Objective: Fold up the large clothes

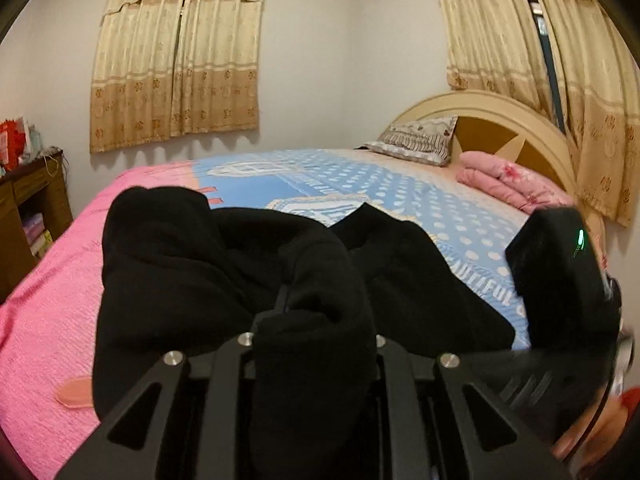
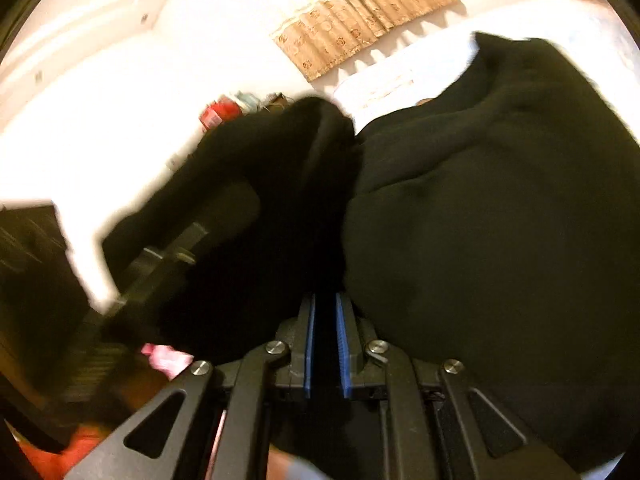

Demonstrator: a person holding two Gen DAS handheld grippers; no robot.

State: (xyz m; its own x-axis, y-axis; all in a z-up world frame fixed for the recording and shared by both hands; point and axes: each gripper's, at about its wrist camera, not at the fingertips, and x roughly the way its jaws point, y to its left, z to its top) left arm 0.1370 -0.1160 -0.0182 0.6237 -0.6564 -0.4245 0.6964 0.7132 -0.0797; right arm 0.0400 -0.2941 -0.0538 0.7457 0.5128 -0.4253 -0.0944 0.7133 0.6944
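A large black garment [image 1: 180, 264] hangs bunched above the bed, its far part resting on the bedspread. A thick fold of it covers my left gripper [image 1: 320, 276], which is shut on the cloth with its fingers almost hidden. The right gripper's black body [image 1: 560, 280], with a green light, is close by on the right. In the right wrist view the same black garment [image 2: 500, 200] fills the right side. My right gripper [image 2: 327, 312] is shut on an edge of it, its blue pads [image 2: 309, 344] nearly together. The blurred left gripper [image 2: 172, 256] sits wrapped in cloth to the left.
The bed has a pink and blue spread [image 1: 400, 188], a patterned pillow [image 1: 416, 140] and a folded pink blanket [image 1: 512, 180] by the curved headboard [image 1: 500, 120]. A wooden cabinet [image 1: 28, 208] stands left of the bed. Curtains [image 1: 180, 60] hang behind. A hand [image 1: 592, 428] shows at lower right.
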